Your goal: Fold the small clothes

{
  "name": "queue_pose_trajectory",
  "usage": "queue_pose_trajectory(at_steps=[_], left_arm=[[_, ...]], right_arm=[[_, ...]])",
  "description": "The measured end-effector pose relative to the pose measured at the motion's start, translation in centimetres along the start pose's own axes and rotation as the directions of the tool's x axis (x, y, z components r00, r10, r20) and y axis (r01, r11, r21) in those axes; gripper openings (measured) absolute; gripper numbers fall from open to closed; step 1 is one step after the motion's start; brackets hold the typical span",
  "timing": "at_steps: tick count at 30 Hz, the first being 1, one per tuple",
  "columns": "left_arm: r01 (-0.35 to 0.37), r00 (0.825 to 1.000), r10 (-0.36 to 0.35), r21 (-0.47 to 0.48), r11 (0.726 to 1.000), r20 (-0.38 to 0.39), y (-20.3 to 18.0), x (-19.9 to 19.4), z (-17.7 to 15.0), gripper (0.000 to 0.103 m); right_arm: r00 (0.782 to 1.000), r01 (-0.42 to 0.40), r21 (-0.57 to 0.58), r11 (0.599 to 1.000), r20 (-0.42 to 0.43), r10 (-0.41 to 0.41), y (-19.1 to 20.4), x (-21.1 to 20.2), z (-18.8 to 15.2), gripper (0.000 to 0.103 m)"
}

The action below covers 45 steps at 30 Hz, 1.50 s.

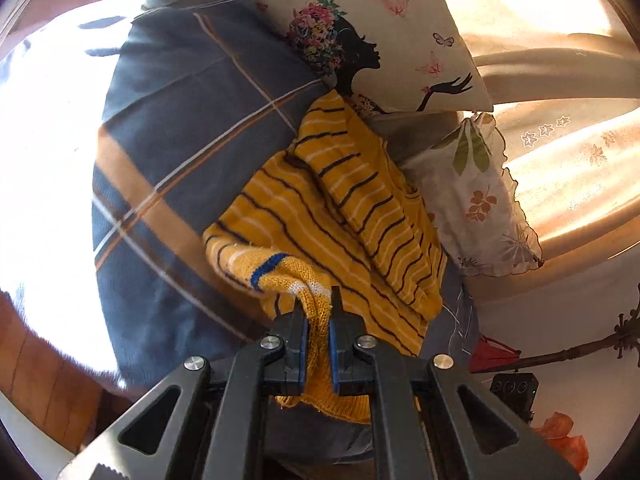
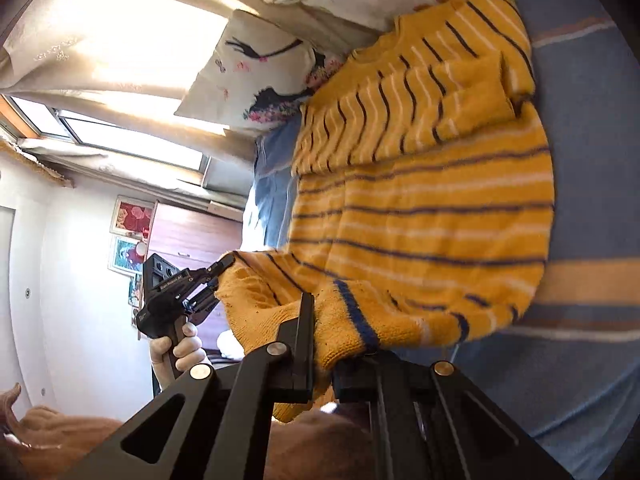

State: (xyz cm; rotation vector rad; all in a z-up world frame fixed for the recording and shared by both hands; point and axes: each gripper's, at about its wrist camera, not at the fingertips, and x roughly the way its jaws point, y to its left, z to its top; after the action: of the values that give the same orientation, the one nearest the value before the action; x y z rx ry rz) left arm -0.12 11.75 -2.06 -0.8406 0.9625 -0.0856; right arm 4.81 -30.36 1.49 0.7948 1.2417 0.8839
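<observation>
A small yellow knit sweater [image 1: 340, 208] with dark and white stripes lies on the grey plaid bed cover [image 1: 180, 120], a sleeve folded across its body. My left gripper [image 1: 318, 300] is shut on the sweater's bottom hem, which bunches between the blue pads. In the right wrist view the sweater [image 2: 420, 208] spreads over the bed, and my right gripper [image 2: 336, 320] is shut on the other hem corner with its blue stripe. The left gripper [image 2: 218, 276] shows there too, holding the hem lifted off the bed.
A cushion [image 1: 380, 32] printed with a woman's silhouette and a floral frilled pillow [image 1: 476, 192] lie beyond the sweater's collar. Sunlit curtains [image 1: 560, 140] hang behind them. A brown garment [image 2: 60, 432] lies at the lower left of the right wrist view.
</observation>
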Motion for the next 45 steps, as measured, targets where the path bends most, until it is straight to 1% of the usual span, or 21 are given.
queue_pose_trajectory(at_steps=[2,4,8,11,14,17,18,19,20,21,22,23,25,26,28,32,34,36,39,43,45], left_arm=[[-0.012,1.000,0.011,0.071,0.997,0.015,-2.1,1.8,3.0,0.008],[-0.014,1.000,0.012,0.119,0.993,0.018,-3.9,4.1,6.1,0.008],[-0.054,0.998,0.049,0.190,0.980,0.031,-6.7,9.9,11.9,0.008],[-0.085,0.996,0.079,0.242,0.967,0.034,-8.4,14.0,15.0,0.008],[-0.080,0.997,0.081,0.254,0.964,0.005,-8.8,17.5,17.1,0.008],[-0.055,0.997,0.068,0.237,0.970,-0.048,-8.5,19.9,18.2,0.014],[-0.032,0.996,0.048,0.225,0.974,-0.069,-8.2,20.2,18.4,0.020],[-0.009,0.996,0.027,0.214,0.977,-0.082,-8.0,20.4,18.6,0.027],[0.012,0.996,0.006,0.207,0.978,-0.086,-7.8,20.2,18.6,0.032],[0.033,0.996,-0.016,0.197,0.980,-0.084,-7.5,20.0,18.7,0.039],[0.053,0.996,-0.038,0.185,0.981,-0.084,-7.3,19.6,18.8,0.043],[0.072,0.995,-0.058,0.172,0.982,-0.086,-7.1,19.3,18.9,0.045],[0.093,0.993,-0.080,0.151,0.984,-0.088,-6.7,18.5,19.2,0.049],[0.083,0.994,-0.070,0.152,0.985,-0.086,-6.6,18.1,19.2,0.049],[0.062,0.995,-0.048,0.168,0.984,-0.085,-6.4,17.2,19.0,0.052],[-0.018,0.997,0.030,0.185,0.983,-0.067,-5.1,15.4,18.1,0.054],[-0.070,0.995,0.081,0.178,0.982,-0.056,-3.7,14.2,17.4,0.054],[-0.090,0.994,0.099,0.155,0.984,-0.051,-2.5,12.8,16.4,0.054],[-0.096,0.993,0.104,0.122,0.988,-0.059,-0.6,11.4,14.5,0.056],[-0.096,0.992,0.100,0.057,0.994,-0.074,1.5,10.5,11.5,0.060],[-0.098,0.993,0.098,0.008,0.995,-0.069,2.7,10.2,10.1,0.063]], right_arm=[[0.999,0.012,-0.014,1.000,0.053,-0.011,0.5,0.2,3.5,0.007],[0.993,0.053,-0.021,0.998,0.102,-0.051,0.7,0.7,6.8,0.007],[0.975,0.115,0.029,0.993,0.186,-0.118,-0.4,2.2,14.2,0.007],[0.960,0.168,0.076,0.983,0.214,-0.180,-2.3,3.7,18.4,0.007],[0.941,0.216,0.159,0.963,0.228,-0.248,-5.4,5.0,21.2,0.007],[0.933,0.209,0.254,0.944,0.237,-0.271,-8.6,5.5,22.2,0.009],[0.933,0.192,0.285,0.939,0.245,-0.264,-9.5,5.5,22.2,0.009],[0.934,0.167,0.312,0.935,0.254,-0.251,-10.1,5.5,22.2,0.014],[0.934,0.129,0.341,0.931,0.273,-0.230,-10.9,5.3,22.2,0.020],[0.928,0.095,0.369,0.924,0.303,-0.216,-11.6,5.0,22.1,0.042],[0.918,0.065,0.393,0.917,0.336,-0.209,-12.2,4.6,21.9,0.059],[0.905,0.019,0.416,0.909,0.379,-0.192,-12.9,4.0,21.7,0.061],[0.888,-0.042,0.453,0.890,0.426,-0.175,-13.7,3.4,21.9,0.062],[0.881,-0.050,0.467,0.883,0.437,-0.181,-13.9,3.0,22.1,0.062],[0.869,-0.031,0.461,0.887,0.451,-0.204,-13.7,2.0,22.2,0.064],[0.865,0.134,0.398,0.907,0.400,-0.303,-11.6,0.1,21.0,0.067],[0.862,0.251,0.358,0.900,0.340,-0.375,-10.4,-0.4,19.2,0.068],[0.861,0.337,0.300,0.892,0.284,-0.421,-9.1,-0.6,16.6,0.068],[0.879,0.358,0.259,0.897,0.232,-0.417,-8.3,-1.4,12.0,0.068],[0.921,0.259,0.310,0.915,0.207,-0.331,-9.0,-1.6,6.8,0.068],[0.930,0.227,0.331,0.916,0.204,-0.304,-9.6,-0.7,5.4,0.068]])
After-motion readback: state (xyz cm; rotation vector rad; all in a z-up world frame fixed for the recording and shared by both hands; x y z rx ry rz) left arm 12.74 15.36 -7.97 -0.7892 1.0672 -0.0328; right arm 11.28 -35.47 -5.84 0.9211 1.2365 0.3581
